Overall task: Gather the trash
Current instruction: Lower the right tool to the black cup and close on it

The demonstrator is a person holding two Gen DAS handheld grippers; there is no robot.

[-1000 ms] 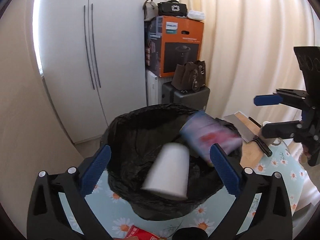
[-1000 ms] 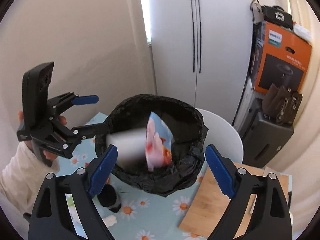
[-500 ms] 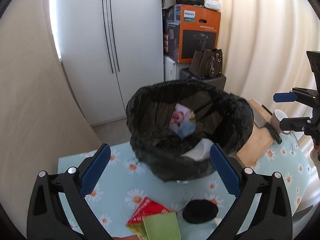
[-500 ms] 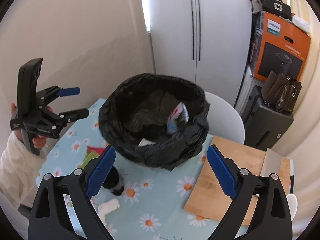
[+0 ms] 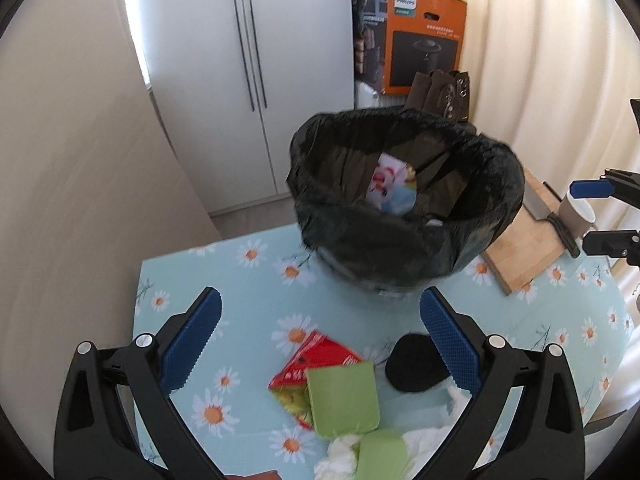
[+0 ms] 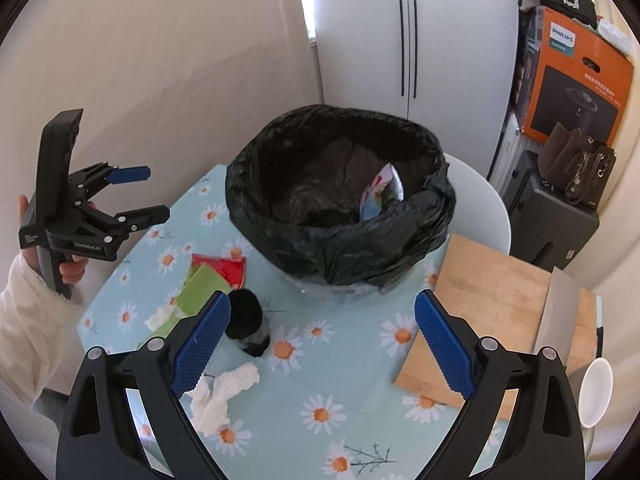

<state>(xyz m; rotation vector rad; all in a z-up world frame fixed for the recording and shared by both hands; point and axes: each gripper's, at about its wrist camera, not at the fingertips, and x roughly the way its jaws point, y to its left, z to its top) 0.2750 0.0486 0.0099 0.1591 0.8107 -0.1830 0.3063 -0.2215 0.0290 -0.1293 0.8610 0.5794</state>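
A bin lined with a black bag [image 5: 380,248] [image 6: 340,248] stands on the daisy-print table. A colourful wrapper [image 5: 390,188] [image 6: 378,194] leans inside it. On the cloth in front lie a red wrapper [image 5: 316,356] [image 6: 230,270], green packets [image 5: 342,398] [image 6: 200,290], a black round item [image 5: 416,362] [image 6: 248,322] and white tissue [image 5: 340,456] [image 6: 222,392]. My left gripper [image 5: 318,320] [image 6: 156,192] hovers open above this litter, holding nothing. My right gripper [image 6: 322,308] [image 5: 580,214] is open and empty too, on the near right of the bin.
A wooden cutting board [image 5: 524,240] [image 6: 488,308] with a cleaver [image 6: 560,312] lies right of the bin, with a cup [image 5: 576,212] [image 6: 596,388] beside it. A white chair [image 6: 480,200], a dark case and an orange box [image 6: 576,80] stand behind. A wall runs along the table's left.
A white cup and the colourful wrapper dropped from mid-air into the bin. Both open grippers then pulled back and up, bringing the litter on the table into view.
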